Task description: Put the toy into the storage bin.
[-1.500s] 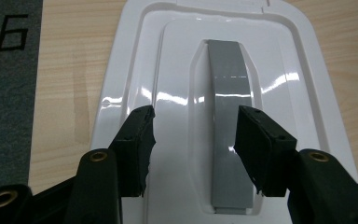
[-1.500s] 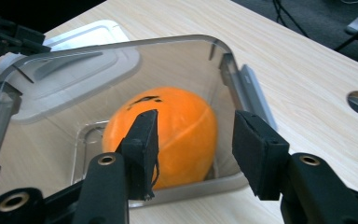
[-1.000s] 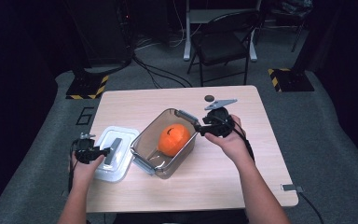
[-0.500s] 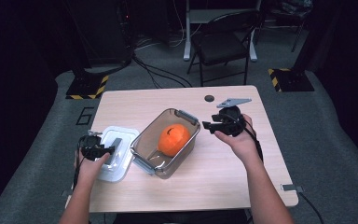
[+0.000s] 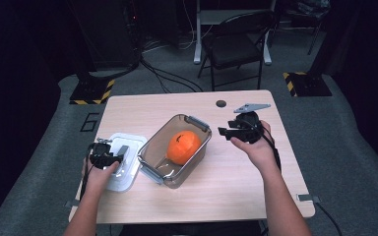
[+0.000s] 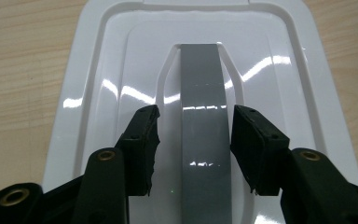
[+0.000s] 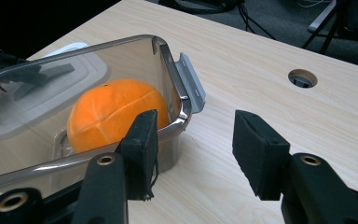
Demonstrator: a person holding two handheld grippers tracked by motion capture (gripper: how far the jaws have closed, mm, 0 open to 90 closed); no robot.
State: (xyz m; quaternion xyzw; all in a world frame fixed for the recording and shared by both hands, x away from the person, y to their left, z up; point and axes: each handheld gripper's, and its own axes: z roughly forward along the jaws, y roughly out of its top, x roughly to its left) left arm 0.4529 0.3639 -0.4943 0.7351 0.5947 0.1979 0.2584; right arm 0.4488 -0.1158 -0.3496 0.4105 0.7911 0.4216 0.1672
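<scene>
At lower left of the high view, the left gripper (image 5: 109,158) hovers released over the white lid (image 5: 128,147); its own view shows jaws straddling the grey handle (image 6: 204,140). Right gripper (image 7: 193,144), released, faces the container (image 7: 121,60) holding an orange (image 7: 114,116).

Bright worktop, dark surroundings

The worktop (image 5: 236,182) is lit evenly from overhead, while the floor and room behind are left in near darkness. White streaks of glare are thrown across the glossy white lid (image 6: 98,84) and its grey handle (image 6: 204,116). Soft, slightly blurred detail is seen in the high view; the black tongs are rendered dark and near-featureless.
</scene>
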